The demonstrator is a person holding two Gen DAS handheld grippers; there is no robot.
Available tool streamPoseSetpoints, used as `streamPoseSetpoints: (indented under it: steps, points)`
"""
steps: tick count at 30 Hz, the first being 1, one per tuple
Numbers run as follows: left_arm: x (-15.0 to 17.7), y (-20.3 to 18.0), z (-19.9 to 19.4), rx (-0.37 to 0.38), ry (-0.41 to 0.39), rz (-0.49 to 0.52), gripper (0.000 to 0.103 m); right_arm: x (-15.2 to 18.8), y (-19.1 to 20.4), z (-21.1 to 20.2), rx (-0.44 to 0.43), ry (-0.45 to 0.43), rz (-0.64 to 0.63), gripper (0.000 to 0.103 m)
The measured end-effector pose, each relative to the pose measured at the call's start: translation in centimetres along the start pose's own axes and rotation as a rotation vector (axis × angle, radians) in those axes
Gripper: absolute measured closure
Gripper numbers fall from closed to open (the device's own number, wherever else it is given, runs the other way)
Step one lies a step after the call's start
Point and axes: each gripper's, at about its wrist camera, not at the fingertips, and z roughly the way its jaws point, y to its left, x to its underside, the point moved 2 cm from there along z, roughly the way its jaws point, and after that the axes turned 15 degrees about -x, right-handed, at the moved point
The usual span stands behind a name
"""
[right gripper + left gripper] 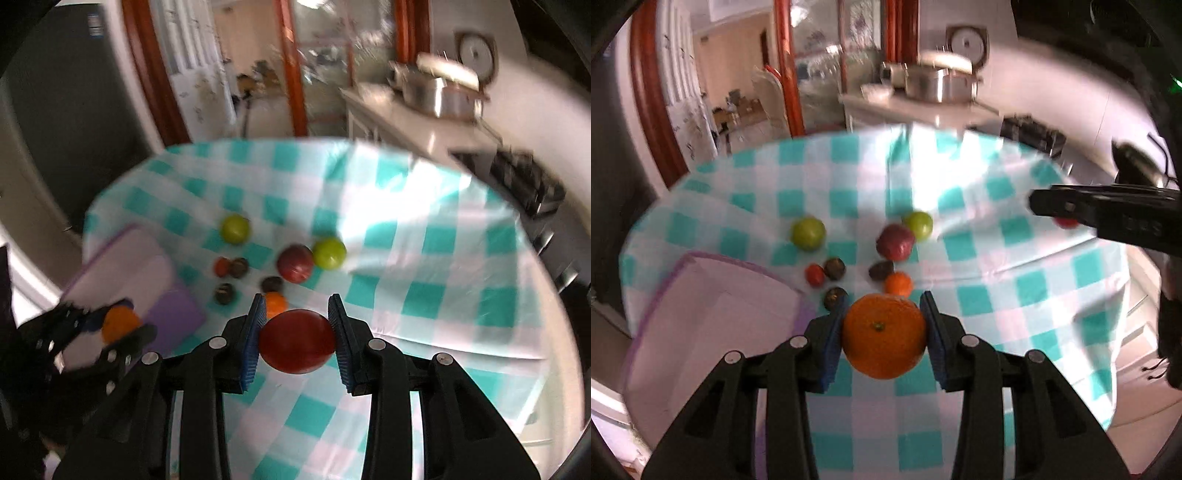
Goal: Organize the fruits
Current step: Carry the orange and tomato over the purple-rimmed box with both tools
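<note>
Progress early: left gripper (884, 334) clamps orange (884, 336), right gripper (297, 334) clamps red fruit (296, 341); tray (701, 314) at table's left edge looks bare, eight or so fruits still loose mid-table.

Tablecloth (1027, 295) — thin checked cloth, creased, faint sheen. Orange (884, 338) — dimpled, matt peel. Red fruit (297, 341) — smooth, glossy skin. Gripper fingers (979, 373) black matt plastic, blue ribbed pads (255, 339). Pots (936, 83) — shiny metal.

A bench under a teal-and-white checked cloth (997, 229) carries a purple-rimmed white tray (713, 314) at its left, two green fruits (808, 233), a dark red apple (895, 242), a small orange (898, 283), a small red fruit (815, 274) and three dark fruits (834, 268).
</note>
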Motion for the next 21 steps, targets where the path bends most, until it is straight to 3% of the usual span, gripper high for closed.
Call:
streamPoseSetpoints:
  steps: [5,8,16,21]
  points:
    - [0.9,3.2,-6.9,-0.009,-0.071,0.000,0.063,1.1,5.2,-8.2,-0.016,-0.052,-0.105,0.068]
    - [2.1,4.7,-9.7,-0.026,-0.097,-0.018,0.063,2.8,7.5,-10.6,-0.018,-0.066,-0.147,0.068]
    - [6.9,8.5,-14.1,-0.085,-0.171,-0.049,0.063,6.5,10.5,-12.3,0.005,-0.064,-0.195,0.068]
    - [9.1,11.0,-14.8,-0.106,-0.180,-0.086,0.063,7.4,10.7,-12.4,0.036,-0.056,-0.207,0.068]
